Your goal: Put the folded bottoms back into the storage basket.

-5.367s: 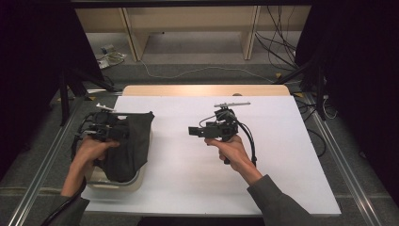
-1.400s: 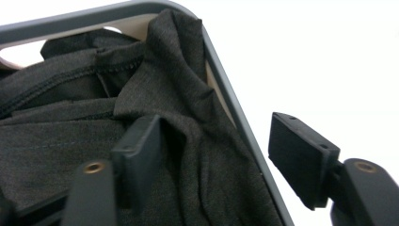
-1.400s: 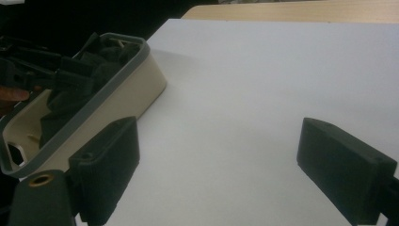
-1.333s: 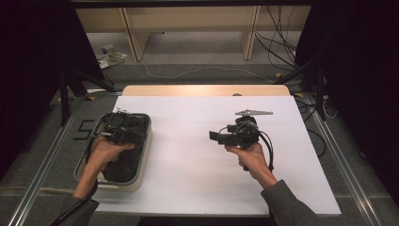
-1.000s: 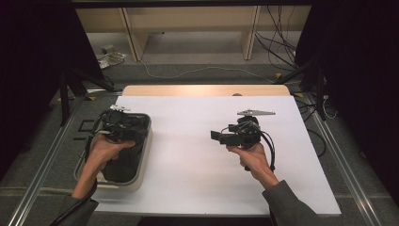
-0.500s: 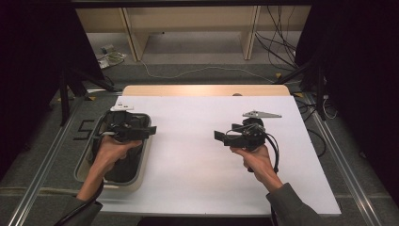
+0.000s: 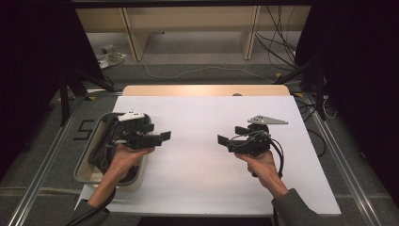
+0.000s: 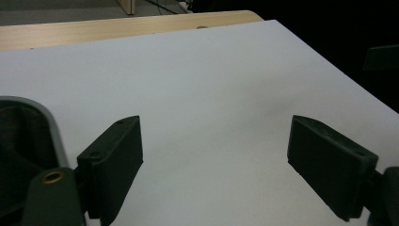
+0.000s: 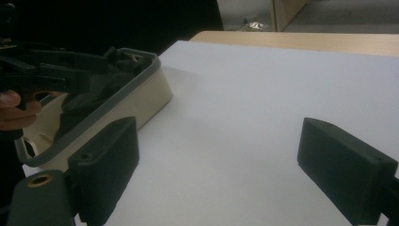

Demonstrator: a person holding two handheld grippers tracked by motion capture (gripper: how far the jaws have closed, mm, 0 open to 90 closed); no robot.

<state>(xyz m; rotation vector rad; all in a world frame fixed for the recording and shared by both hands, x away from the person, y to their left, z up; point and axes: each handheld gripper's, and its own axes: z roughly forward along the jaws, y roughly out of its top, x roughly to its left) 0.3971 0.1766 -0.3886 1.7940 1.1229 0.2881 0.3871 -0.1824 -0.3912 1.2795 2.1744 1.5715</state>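
a beige tub (image 7: pixel 84 172) with a grey rim sits at the left edge of the white table (image 7: pixel 202 117); dark, crumpled fabric (image 9: pixel 89 96) lies inside it. my left gripper (image 7: pixel 162 137) hovers over the tub's inner edge, jaws spread wide, nothing between them. my right gripper (image 7: pixel 225 140) hangs above bare table, well apart from the tub, jaws equally wide and empty. the tabletop is smooth and matte, with a wooden strip (image 7: pixel 202 90) along its far edge.
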